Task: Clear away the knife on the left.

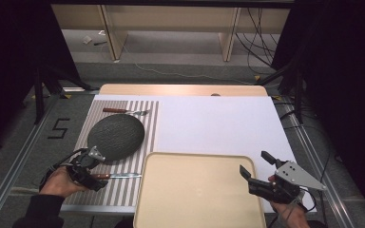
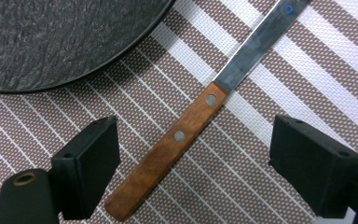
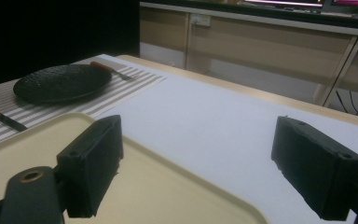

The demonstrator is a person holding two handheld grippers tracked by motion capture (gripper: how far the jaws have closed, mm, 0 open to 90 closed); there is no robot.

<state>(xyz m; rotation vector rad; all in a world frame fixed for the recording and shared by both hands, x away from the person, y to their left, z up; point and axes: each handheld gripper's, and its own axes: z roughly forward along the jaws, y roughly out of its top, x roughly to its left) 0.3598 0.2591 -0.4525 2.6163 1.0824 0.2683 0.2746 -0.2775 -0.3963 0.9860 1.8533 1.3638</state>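
Left gripper view looks down on the knife (image 2: 179, 137), lying on the striped mat (image 2: 270, 84) beside the plate (image 2: 51, 37); the left gripper (image 2: 193, 163) hangs over its wooden handle, jaws apart. Right gripper (image 1: 257, 167), jaws also apart, hovers at the tray (image 1: 195, 190).

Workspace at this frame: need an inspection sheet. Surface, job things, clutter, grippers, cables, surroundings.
Surface: white table top with a striped placemat at left and a beige tray at the near edge.
Job's things: wooden-handled knife flat on the placemat, near a dark plate; fork beyond the plate.
Clutter: nothing seen.
Grippers: left gripper open, fingers either side of the knife handle, not touching; right gripper open over the tray's right edge.
Cables: black cables on the floor beyond the table.
Surroundings: wooden furniture legs, dark curtains.
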